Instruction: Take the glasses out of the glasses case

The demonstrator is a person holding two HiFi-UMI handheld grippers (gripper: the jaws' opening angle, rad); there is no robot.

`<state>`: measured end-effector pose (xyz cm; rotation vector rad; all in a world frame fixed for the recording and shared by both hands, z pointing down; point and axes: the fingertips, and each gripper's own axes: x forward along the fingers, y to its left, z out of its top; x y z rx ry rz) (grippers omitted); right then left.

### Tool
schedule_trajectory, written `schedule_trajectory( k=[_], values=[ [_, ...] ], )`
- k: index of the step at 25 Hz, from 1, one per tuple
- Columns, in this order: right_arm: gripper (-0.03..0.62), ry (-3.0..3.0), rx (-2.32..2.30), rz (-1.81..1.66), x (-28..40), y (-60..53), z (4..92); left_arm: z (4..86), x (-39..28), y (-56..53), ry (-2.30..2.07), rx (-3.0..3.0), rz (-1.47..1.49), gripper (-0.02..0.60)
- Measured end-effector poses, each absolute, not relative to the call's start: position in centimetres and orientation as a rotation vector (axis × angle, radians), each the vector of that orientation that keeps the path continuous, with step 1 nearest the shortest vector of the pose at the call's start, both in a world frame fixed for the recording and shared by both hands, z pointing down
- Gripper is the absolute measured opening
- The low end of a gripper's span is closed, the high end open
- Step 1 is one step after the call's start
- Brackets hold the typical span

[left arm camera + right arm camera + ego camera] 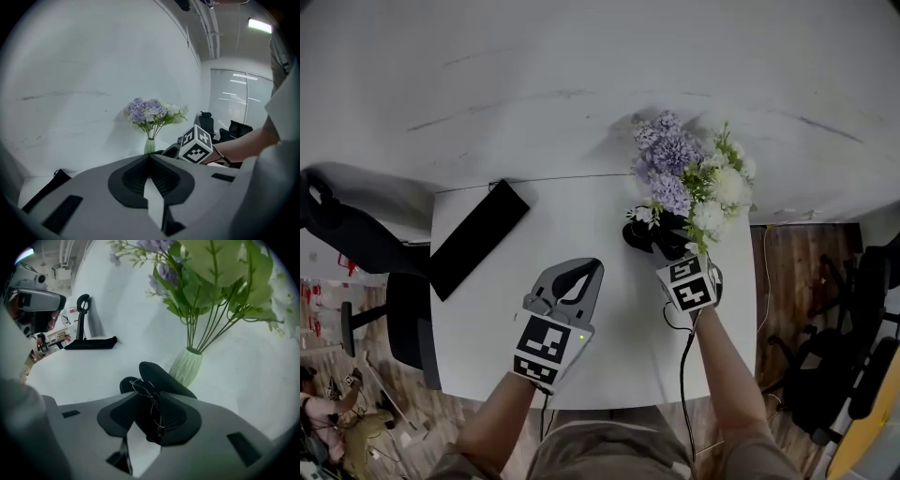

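Observation:
An open black glasses case lies on the white table just in front of the vase. In the right gripper view the case has thin wire-framed glasses resting in it. My right gripper points down at them, jaws apart, with the glasses and part of the case in the gap; the wire lies close to the right-hand jaw. I cannot see the pads pressing on it. My left gripper hovers left of the case, jaw tips together and nothing between them.
A pale green vase of purple and white flowers stands right behind the case. A flat black pouch lies at the table's left edge. Office chairs stand off both sides of the table, and a wall runs along its far edge.

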<state>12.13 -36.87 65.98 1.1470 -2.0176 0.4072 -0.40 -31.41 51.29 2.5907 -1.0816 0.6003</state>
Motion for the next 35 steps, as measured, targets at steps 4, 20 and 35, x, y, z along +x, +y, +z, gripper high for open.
schedule_trajectory(
  k=[4,20,35],
  values=[
    [0.15,-1.983,1.095,0.372,11.7,-37.9,67.7,52.8,-0.8,-31.9,-1.087,2.556,0.624,0.017],
    [0.153,-1.814,0.693,-0.054,11.5,-38.1,70.0,55.3,-0.6,-31.5,-1.055,2.5,0.644,0.017],
    [0.057,-1.843,0.866,-0.165,11.3,-38.3,66.9,55.4,-1.1,-31.4,-1.055,2.504,0.656,0.017]
  ],
)
